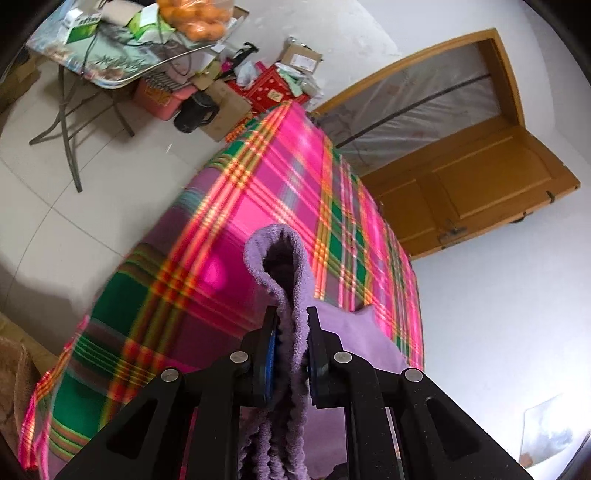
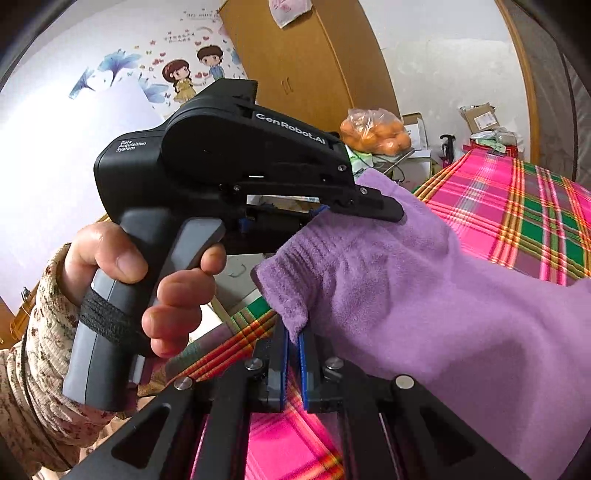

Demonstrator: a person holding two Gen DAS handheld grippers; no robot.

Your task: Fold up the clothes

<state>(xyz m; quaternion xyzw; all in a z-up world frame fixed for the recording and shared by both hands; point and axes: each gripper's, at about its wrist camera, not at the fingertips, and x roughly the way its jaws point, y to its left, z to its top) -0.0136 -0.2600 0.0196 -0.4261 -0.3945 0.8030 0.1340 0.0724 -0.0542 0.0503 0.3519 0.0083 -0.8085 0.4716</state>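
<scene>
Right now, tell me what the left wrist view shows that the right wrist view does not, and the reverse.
Only the left wrist view: the open wooden door, the folding table standing on the tiled floor, and the left claw seen from behind, clamped on a bunched ridge of the purple garment.

Only the right wrist view: the hand gripping the left claw's handle, the cartoon wall stickers, the wardrobe, and the right claw pinching the garment's ribbed edge.

Both: the purple garment, the plaid bedsheet and the bag of oranges.
</scene>
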